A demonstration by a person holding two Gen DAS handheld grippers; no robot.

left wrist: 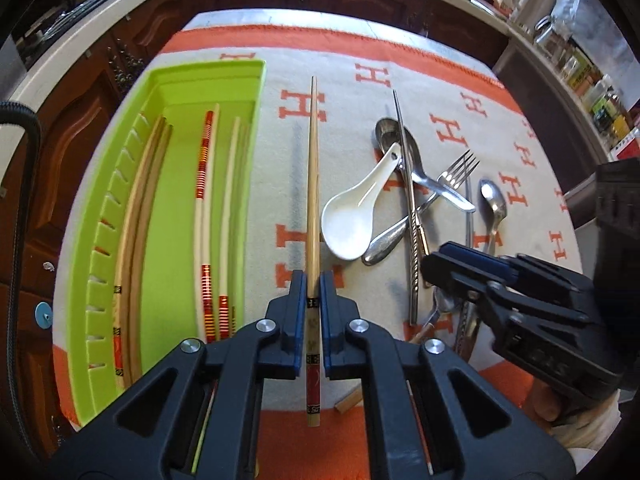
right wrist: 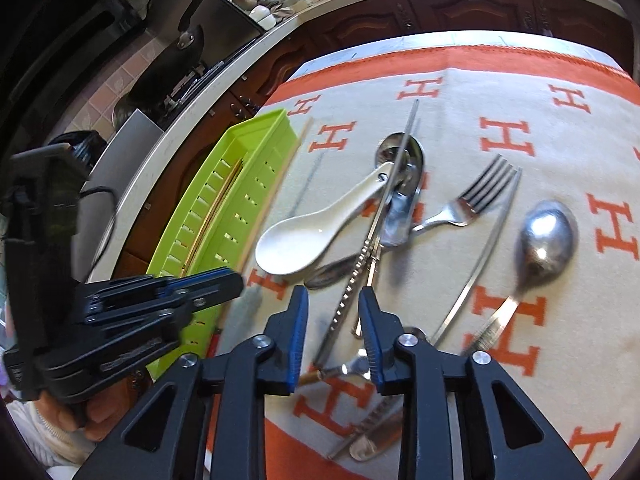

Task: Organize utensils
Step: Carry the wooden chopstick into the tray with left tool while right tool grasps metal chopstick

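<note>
In my left wrist view, the left gripper (left wrist: 314,312) has its jaws clenched on a bamboo chopstick with a red-and-black printed handle (left wrist: 312,184), which points toward twelve o'clock above the orange-and-cream lettered cloth (left wrist: 460,80) on the worktop; the lime-green slotted plastic tray (left wrist: 168,80), already holding chopsticks, lies at ten o'clock. Gripped so near its handle end, the stick could pivot or slip as I swing it over, and its tip could catch the tray wall. My right wrist view shows what that one cannot: the right gripper (right wrist: 333,334) has jaws released, straddling a twisted-handle steel chopstick (right wrist: 370,240) without touching it. That chopstick lies across the white ceramic soup spoon (right wrist: 308,232), so lifting it may drag the spoon.
</note>
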